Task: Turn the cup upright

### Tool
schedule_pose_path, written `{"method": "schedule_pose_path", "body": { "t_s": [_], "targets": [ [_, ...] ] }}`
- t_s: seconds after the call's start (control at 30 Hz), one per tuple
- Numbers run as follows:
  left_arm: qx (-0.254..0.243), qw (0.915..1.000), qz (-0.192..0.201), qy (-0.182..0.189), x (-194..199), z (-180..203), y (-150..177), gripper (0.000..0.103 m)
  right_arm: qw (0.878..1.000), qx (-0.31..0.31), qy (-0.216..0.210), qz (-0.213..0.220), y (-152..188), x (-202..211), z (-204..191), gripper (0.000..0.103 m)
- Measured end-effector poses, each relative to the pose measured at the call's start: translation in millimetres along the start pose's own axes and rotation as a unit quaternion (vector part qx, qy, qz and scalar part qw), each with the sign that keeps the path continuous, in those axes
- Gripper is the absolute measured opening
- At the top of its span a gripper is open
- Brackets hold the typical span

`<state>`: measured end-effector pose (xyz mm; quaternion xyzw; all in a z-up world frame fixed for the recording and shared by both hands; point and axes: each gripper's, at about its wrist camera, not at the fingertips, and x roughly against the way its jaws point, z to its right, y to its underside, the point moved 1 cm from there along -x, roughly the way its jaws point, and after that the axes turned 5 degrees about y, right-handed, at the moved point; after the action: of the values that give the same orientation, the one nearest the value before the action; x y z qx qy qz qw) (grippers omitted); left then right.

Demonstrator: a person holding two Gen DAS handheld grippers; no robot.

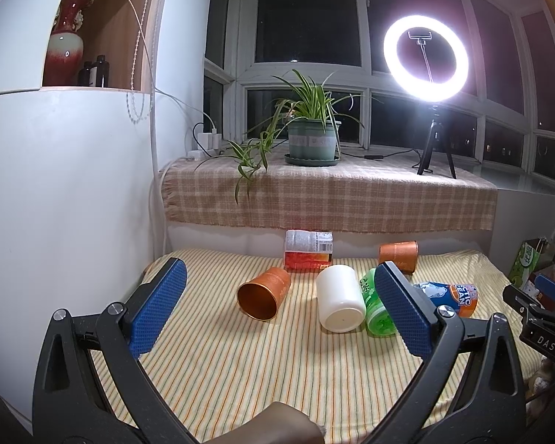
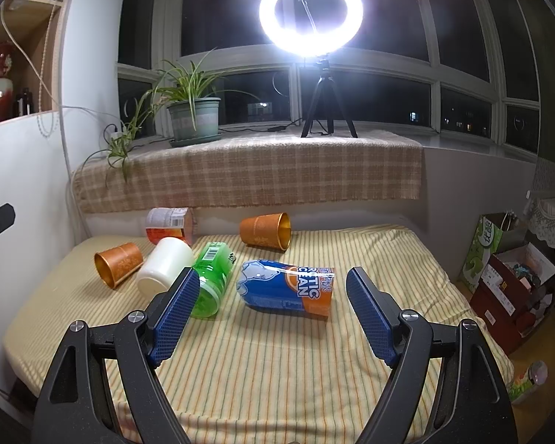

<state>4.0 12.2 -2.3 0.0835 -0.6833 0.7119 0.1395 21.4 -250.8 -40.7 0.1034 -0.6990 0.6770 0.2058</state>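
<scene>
Several cups lie on their sides on the striped table cloth (image 1: 277, 370). An orange cup (image 1: 264, 294) (image 2: 119, 263) lies with its mouth toward me. A white cup (image 1: 339, 303) (image 2: 164, 264), a green cup (image 1: 377, 305) (image 2: 212, 279), a blue and orange cup (image 1: 449, 294) (image 2: 286, 288) and a second orange cup (image 1: 399, 253) (image 2: 265, 231) lie further right. My left gripper (image 1: 281, 277) is open and empty, short of the orange and white cups. My right gripper (image 2: 273, 281) is open and empty, its fingers either side of the blue cup, above it.
A red and white container (image 1: 309, 255) (image 2: 170, 224) lies at the table's back edge. Behind are a checked ledge cloth (image 1: 329, 196), a potted plant (image 1: 312, 140) and a ring light on a tripod (image 1: 427, 51). A white cabinet (image 1: 66, 185) stands left; boxes (image 2: 514, 285) sit right.
</scene>
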Motion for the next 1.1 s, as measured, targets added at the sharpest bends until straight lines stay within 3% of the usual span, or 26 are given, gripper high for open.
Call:
{"method": "schedule_pose_path", "body": {
  "t_s": [1.1],
  "targets": [
    [-0.002, 1.0000, 0.000, 0.000, 0.5, 2.3, -5.8, 0.103, 1.000, 0.001, 0.003, 0.000, -0.3, -0.5, 1.3, 0.081]
  ]
}}
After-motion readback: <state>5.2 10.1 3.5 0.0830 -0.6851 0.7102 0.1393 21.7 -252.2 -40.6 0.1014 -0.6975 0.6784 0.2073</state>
